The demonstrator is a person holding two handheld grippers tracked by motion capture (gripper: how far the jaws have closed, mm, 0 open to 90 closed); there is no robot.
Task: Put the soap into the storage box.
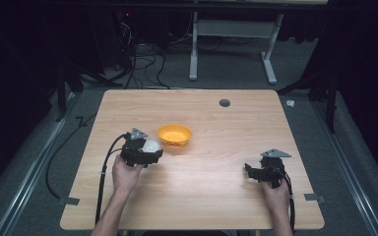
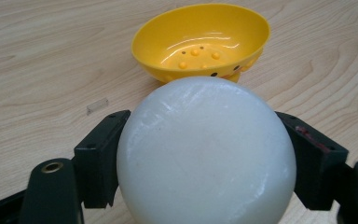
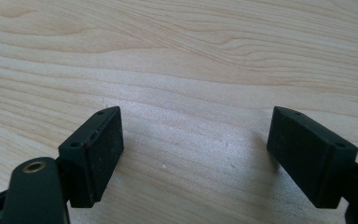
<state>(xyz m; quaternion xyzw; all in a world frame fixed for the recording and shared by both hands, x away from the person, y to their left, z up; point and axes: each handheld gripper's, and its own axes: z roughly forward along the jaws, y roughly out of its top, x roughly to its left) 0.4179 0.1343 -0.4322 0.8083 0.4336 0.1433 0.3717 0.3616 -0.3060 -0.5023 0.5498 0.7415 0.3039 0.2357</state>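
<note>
A white ball [image 2: 205, 154] sits clamped between the two black jaws of my left gripper [image 2: 205, 158]; in the high view the ball [image 1: 151, 146] shows at the left gripper [image 1: 152, 150], held just above the table. A yellow bowl [image 2: 200, 42] with small bumps and holes in its bottom stands just beyond the ball, empty. In the high view this bowl [image 1: 174, 134] is right of the left gripper. My right gripper [image 3: 196, 156] is open over bare wood with nothing between its jaws; it sits at the table's right [image 1: 248, 169].
The wooden table [image 1: 202, 196] has a dark round grommet [image 1: 224, 103] near its far edge. A small clear piece of tape [image 2: 97, 106] lies on the wood left of the ball. Cables and a desk frame [image 1: 236, 44] stand on the floor beyond.
</note>
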